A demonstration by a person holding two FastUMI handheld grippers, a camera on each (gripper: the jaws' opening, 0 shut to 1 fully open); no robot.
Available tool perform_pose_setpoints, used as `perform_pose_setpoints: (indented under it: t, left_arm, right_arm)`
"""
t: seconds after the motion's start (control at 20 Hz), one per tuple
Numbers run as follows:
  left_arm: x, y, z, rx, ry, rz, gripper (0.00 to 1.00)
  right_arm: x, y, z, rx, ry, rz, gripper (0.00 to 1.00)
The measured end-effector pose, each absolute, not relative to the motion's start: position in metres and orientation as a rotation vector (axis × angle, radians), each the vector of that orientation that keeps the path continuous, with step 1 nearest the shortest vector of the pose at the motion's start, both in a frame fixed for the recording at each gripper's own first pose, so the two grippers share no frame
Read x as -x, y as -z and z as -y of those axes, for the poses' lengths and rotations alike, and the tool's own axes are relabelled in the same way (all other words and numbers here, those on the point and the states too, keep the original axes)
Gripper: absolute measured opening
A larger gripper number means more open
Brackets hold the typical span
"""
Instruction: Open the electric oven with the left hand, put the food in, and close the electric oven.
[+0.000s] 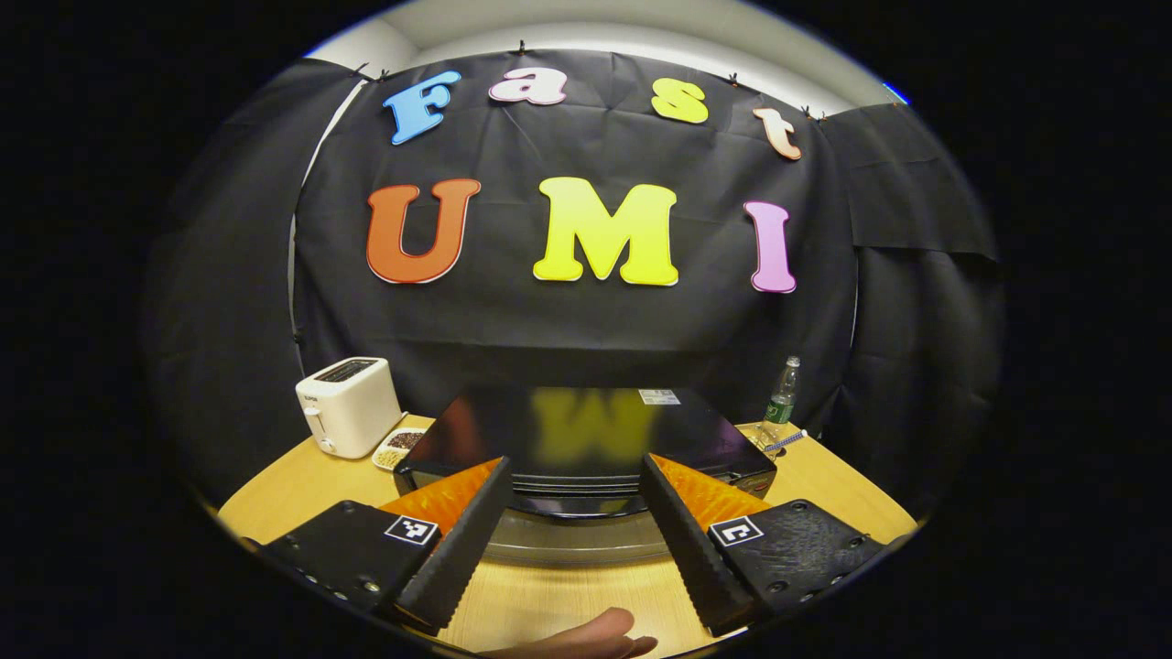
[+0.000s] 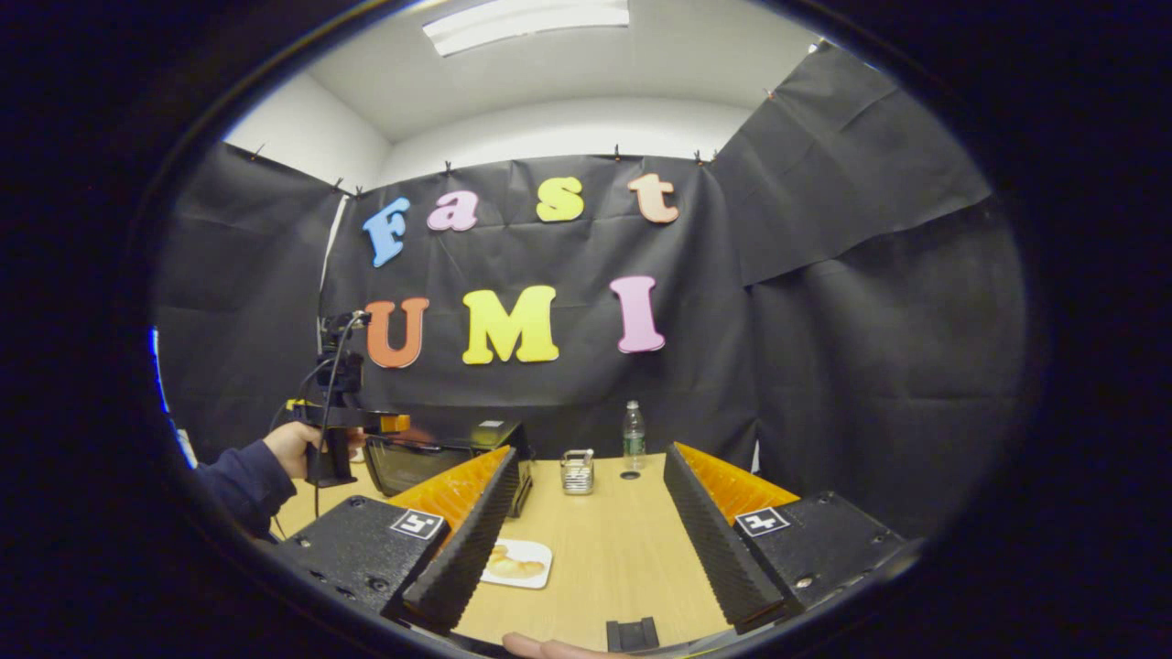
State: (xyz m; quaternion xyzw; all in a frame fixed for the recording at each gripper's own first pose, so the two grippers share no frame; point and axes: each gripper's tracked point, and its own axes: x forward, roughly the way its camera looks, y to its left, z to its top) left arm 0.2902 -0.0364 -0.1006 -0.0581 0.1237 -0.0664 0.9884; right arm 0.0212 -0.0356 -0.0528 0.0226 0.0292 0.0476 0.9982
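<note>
1. Two fingers of the left gripper (image 1: 575, 531) stand wide apart at 6 o'clock of the left gripper view, with nothing between them; they frame the front edge of the glossy black electric oven (image 1: 586, 439), which sits on the light wooden table (image 1: 558, 604) just ahead, and I cannot tell whether the tips touch it.
2. At 9 o'clock of the oven stands a white plastic toaster (image 1: 346, 405) (a small white dish of dark bits (image 1: 401, 447) lies beside it), and at 3 o'clock a clear plastic bottle (image 1: 780, 403).
3. In the right gripper view the right gripper (image 2: 586, 526) is likewise spread wide and empty above the table.
4. Food, a pale golden pastry on a white plate (image 2: 515, 562), lies just beside the left finger, around 7 o'clock.
5. Farther off, at 9 o'clock, a hand in a dark sleeve (image 2: 291, 447) holds the other gripper at the oven's front.
6. A small metal rack (image 2: 577, 471) stands near 12 o'clock of the table.
</note>
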Motion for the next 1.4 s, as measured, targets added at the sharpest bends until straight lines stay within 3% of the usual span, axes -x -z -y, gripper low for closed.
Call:
perform_pose_setpoints:
  t: [0.35,0.55,1.4]
  left_arm:
    - [-0.311,0.132,0.035,0.092,0.104,-0.309,0.92]
    - [-0.309,0.134,0.038,0.089,0.116,-0.321,0.98]
    - [-0.203,0.176,0.033,0.051,0.104,-0.327,0.98]
  right_arm:
    - [-0.030,0.077,0.045,-0.083,-0.114,-0.087,0.97]
    - [-0.033,0.085,0.052,-0.090,-0.091,-0.103,0.97]
    - [-0.019,0.075,0.040,-0.065,-0.090,-0.056,0.97]
